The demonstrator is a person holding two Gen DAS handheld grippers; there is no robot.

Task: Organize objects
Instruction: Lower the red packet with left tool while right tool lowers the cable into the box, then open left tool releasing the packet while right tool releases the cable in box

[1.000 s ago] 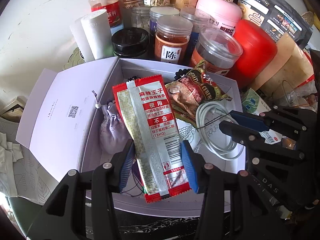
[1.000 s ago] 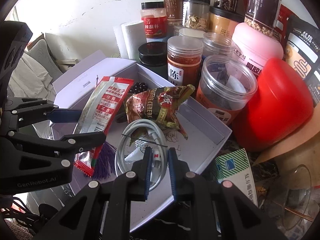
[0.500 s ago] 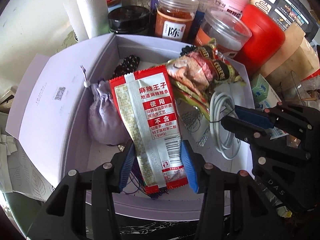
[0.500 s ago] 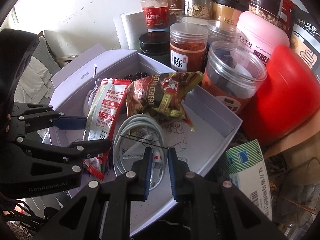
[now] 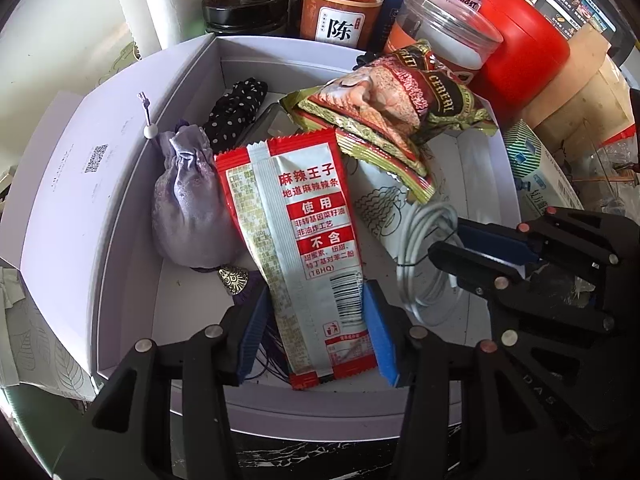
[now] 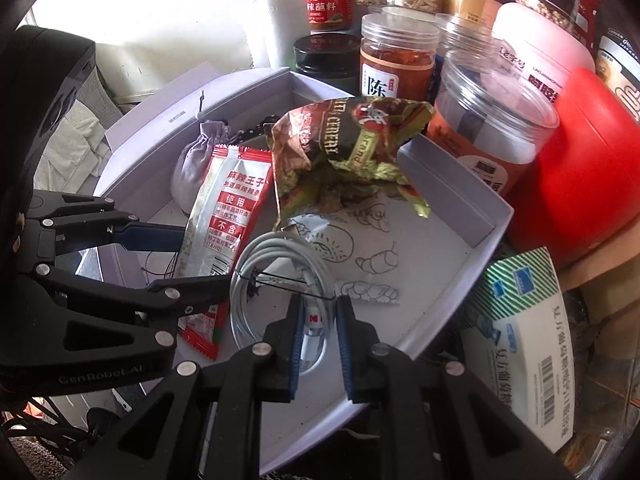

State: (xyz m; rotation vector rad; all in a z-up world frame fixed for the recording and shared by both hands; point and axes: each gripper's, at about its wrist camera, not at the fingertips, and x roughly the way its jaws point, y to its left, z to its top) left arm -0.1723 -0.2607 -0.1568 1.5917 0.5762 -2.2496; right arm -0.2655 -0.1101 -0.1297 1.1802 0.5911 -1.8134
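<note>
An open white box (image 5: pixel 120 240) holds a lilac drawstring pouch (image 5: pixel 188 208), a black dotted cloth (image 5: pixel 236 108), a crumpled cereal bag (image 5: pixel 400 100) and a printed paper wrapper (image 6: pixel 372 256). My left gripper (image 5: pixel 316 332) is shut on the lower end of a red and silver snack packet (image 5: pixel 304 232), which hangs low inside the box beside the pouch. My right gripper (image 6: pixel 320 332) is shut on a coiled white cable (image 6: pixel 276 256), whose loop lies over the box floor. Each gripper also shows in the other's view: left gripper (image 6: pixel 188 258), right gripper (image 5: pixel 448 240).
Behind the box stand several jars (image 5: pixel 340 4), a black-lidded tub (image 5: pixel 244 4), a paper towel roll (image 5: pixel 160 8) and a red container (image 6: pixel 580 168). A green and white medicine box (image 6: pixel 524 340) lies right of the box. Crumpled cloth (image 6: pixel 76 132) sits at the left.
Both grippers have sunk toward the box with their loads. The packet and the cable coil now sit lower, inside the box walls. Neither grip has changed.
</note>
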